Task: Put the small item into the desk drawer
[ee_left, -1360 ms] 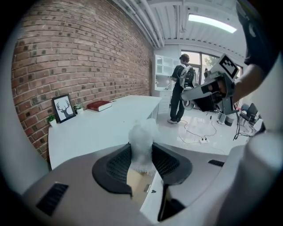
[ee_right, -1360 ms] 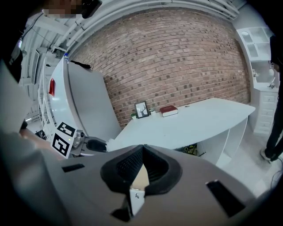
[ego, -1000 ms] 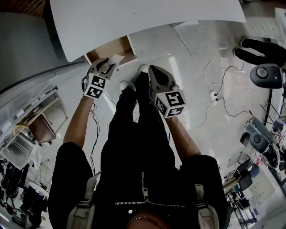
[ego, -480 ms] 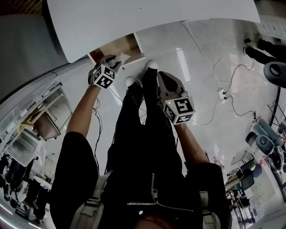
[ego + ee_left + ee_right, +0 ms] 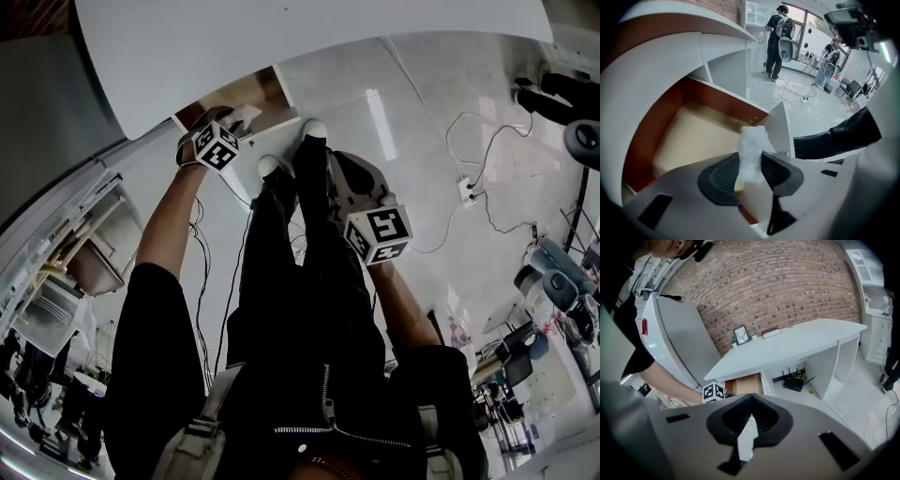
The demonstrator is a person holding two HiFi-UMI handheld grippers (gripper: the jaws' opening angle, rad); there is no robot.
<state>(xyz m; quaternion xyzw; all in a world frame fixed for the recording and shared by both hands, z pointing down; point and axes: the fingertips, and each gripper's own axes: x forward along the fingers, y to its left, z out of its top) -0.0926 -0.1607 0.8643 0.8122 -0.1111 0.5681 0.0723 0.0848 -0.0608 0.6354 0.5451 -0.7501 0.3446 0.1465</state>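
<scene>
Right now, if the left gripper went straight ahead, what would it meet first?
Probably the inside of the open drawer, its tan floor or brown wall; depth is unclear. The left gripper is shut on the small white item.

The head view looks steeply down past the person's body onto the white desk [image 5: 281, 47] and its open drawer [image 5: 242, 94]. The left gripper view sits close, facing along its jaws into that drawer just ahead. The right gripper view faces the same desk from well back, so all three appear to share the drawer.
</scene>
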